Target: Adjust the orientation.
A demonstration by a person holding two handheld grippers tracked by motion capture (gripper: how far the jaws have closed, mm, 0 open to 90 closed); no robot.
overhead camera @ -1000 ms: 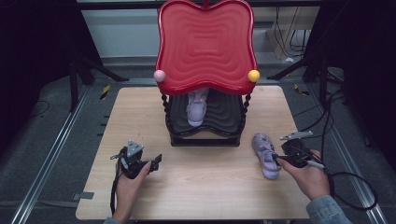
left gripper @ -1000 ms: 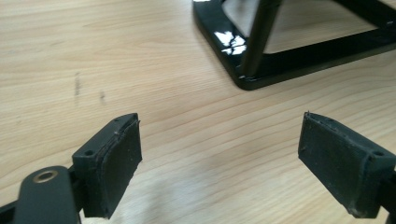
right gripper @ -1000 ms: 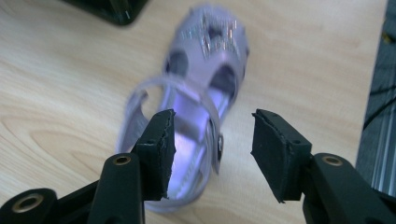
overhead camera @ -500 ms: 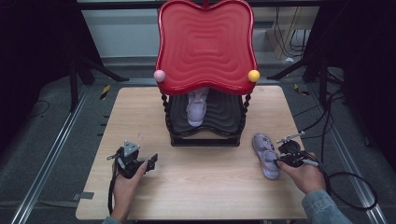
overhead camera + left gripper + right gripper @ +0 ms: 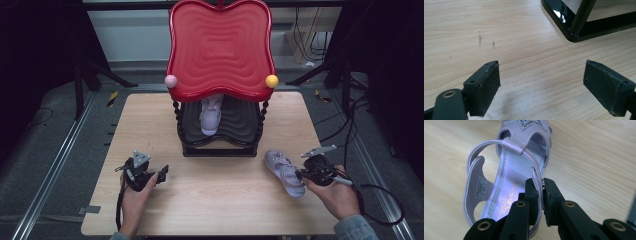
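Observation:
A lilac sandal (image 5: 284, 172) lies on the wooden table (image 5: 225, 195) at the right, in front of a black two-tier rack (image 5: 220, 131) with a red wavy top (image 5: 220, 47). My right gripper (image 5: 301, 174) is shut on the sandal's side strap (image 5: 537, 178), its jaws pinching the strap near the heel. A second lilac sandal (image 5: 210, 114) rests on the rack's lower shelf. My left gripper (image 5: 162, 173) hovers low over bare wood at the front left, open, with nothing between its pads (image 5: 486, 85). The rack's black base corner (image 5: 574, 27) lies ahead of it.
A pink ball (image 5: 170, 81) and a yellow ball (image 5: 271, 80) sit on the red top's front corners. Cables (image 5: 375, 195) trail off the table's right side. Dark stands and metal rails flank the table.
The right gripper has closed in on the sandal's strap and shifted slightly left. The left gripper has barely moved.

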